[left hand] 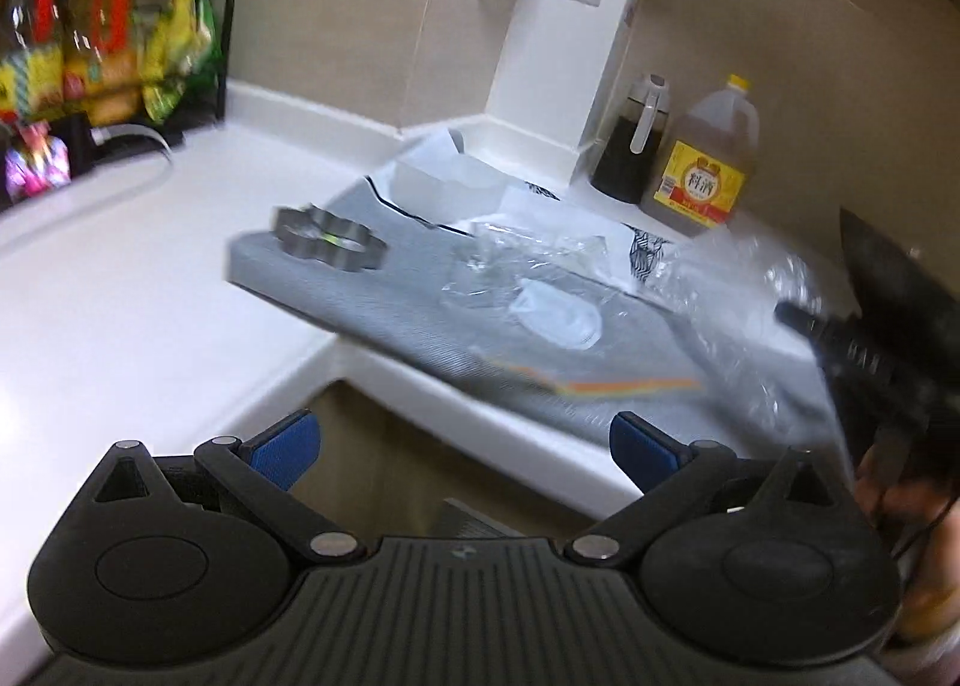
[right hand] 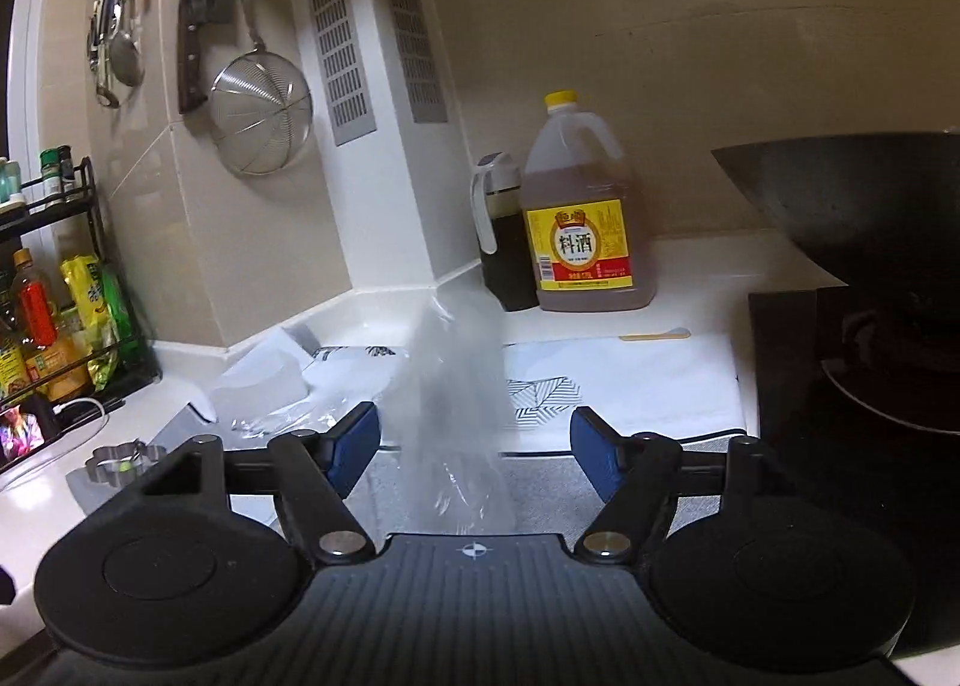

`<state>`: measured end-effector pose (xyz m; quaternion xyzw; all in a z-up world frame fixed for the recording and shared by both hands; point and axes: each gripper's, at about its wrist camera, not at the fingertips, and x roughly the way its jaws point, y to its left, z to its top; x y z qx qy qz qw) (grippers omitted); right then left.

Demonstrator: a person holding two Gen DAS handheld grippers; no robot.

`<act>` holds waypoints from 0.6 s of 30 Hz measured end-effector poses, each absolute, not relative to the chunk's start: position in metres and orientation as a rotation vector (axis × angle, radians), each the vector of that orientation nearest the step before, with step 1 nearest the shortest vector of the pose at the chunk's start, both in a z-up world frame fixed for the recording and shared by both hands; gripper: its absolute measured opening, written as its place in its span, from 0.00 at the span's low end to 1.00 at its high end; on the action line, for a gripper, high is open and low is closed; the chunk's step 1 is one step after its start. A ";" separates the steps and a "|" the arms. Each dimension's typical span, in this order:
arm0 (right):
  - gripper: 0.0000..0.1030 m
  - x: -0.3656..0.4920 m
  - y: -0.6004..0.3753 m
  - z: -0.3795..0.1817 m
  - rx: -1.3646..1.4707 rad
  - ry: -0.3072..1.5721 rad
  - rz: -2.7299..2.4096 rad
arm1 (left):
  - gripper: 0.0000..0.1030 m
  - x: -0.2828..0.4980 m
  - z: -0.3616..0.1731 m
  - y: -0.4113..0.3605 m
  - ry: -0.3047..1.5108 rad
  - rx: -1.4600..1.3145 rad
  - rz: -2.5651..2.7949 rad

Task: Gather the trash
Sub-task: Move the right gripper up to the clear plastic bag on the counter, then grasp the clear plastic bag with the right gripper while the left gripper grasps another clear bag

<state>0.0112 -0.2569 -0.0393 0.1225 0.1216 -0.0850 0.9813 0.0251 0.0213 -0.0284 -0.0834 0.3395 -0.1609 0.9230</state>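
A clear plastic sheet (right hand: pixel 462 386) stands blurred between the fingers of my right gripper (right hand: pixel 474 446). The jaws are wide and neither blue pad touches it, so the gripper is open. In the left wrist view the same plastic (left hand: pixel 738 278) hangs by a black finger (left hand: pixel 840 338) of the right gripper. More crumpled clear plastic (left hand: pixel 522 278) and white packaging (left hand: pixel 432 176) lie on a grey mat (left hand: pixel 360 290). My left gripper (left hand: pixel 462 452) is open with nothing in it, short of the counter's edge and the mat.
A metal flower-shaped cutter (left hand: pixel 330 236) sits on the mat's left end. A cooking wine bottle (right hand: pixel 579 218) and a dark sauce jug (right hand: pixel 501 242) stand in the corner. A wok (right hand: pixel 852 188) is on the black stove (right hand: pixel 840 476) at right. A condiment rack (right hand: pixel 60 314) stands at left.
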 end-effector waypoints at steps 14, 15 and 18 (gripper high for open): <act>0.73 0.027 -0.274 -0.062 0.351 0.319 -0.173 | 0.21 0.112 -0.048 -0.012 0.874 -0.324 -0.280; 0.73 0.027 -0.274 -0.063 0.350 0.320 -0.172 | 0.10 0.111 -0.046 -0.013 0.861 -0.304 -0.279; 0.73 0.023 -0.274 -0.064 0.346 0.313 -0.166 | 0.07 0.107 -0.035 -0.004 0.816 -0.308 -0.281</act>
